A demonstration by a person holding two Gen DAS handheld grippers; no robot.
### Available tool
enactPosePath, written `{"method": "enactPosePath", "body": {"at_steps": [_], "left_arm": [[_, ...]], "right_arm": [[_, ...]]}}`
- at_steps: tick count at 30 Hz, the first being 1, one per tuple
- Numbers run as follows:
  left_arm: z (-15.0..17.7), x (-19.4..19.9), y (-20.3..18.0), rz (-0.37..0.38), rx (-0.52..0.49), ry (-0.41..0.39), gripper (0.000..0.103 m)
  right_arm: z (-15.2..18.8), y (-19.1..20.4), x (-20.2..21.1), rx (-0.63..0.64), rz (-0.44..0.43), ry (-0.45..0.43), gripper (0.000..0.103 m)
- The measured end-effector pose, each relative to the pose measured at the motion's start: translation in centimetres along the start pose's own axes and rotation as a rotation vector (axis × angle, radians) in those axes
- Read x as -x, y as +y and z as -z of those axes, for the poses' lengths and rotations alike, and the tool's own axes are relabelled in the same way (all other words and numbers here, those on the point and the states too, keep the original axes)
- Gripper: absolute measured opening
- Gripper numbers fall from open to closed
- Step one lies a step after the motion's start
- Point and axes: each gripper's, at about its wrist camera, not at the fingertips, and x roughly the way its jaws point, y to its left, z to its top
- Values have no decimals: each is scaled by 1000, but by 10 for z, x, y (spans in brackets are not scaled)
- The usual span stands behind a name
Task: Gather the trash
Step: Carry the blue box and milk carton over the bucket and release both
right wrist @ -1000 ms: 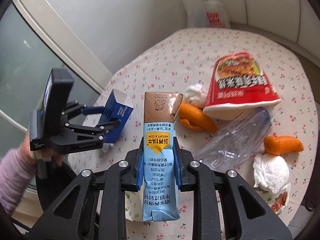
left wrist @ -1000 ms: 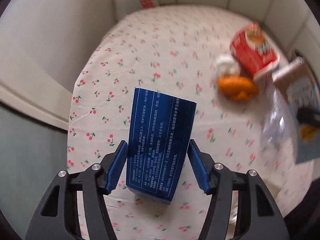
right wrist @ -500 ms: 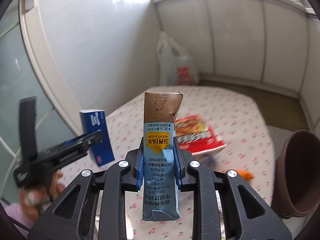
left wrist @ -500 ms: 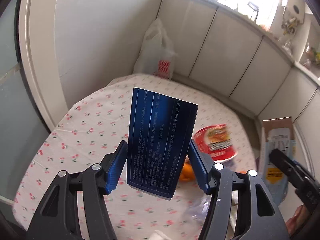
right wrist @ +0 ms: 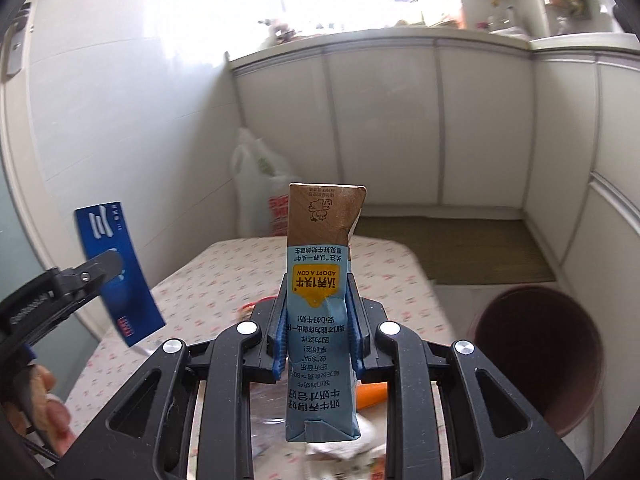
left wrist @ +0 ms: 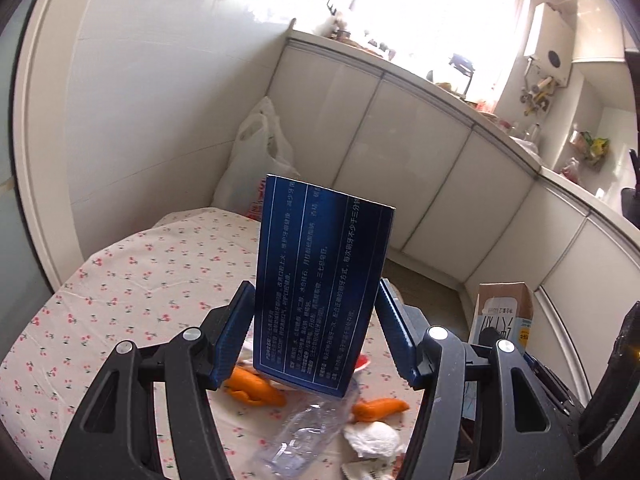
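Left wrist view: left gripper [left wrist: 316, 334] clamps a blue box [left wrist: 320, 280], held upright above the cherry-print table [left wrist: 132, 292]
Right wrist view: right gripper [right wrist: 318, 334] squeezes a flattened milk carton [right wrist: 320, 320], upright, clear of the table
On the table: orange peels [left wrist: 256, 390], a clear plastic bottle [left wrist: 304, 436] and a white tissue wad [left wrist: 374, 438], close together
Bin: brown tub [right wrist: 540, 356] on the floor just right of the table
Far end: white plastic bag [right wrist: 260, 188] against the wall
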Motion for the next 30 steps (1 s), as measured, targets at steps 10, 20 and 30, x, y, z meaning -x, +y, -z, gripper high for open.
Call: {"method": "enactPosePath", "body": {"at_steps": [10,20,30], "left_arm": [[10,-20,-57,85,-51,35,61],[28,-43,-115,161,-100,85,61],[58,-71,-174,226,-160,171,61]], "right_arm": [[-5,-55,8,-48,119,-53,23],[-6,-111,19,-128,240,-88,23],[10,-198,7,-306,387,-4,23]]}}
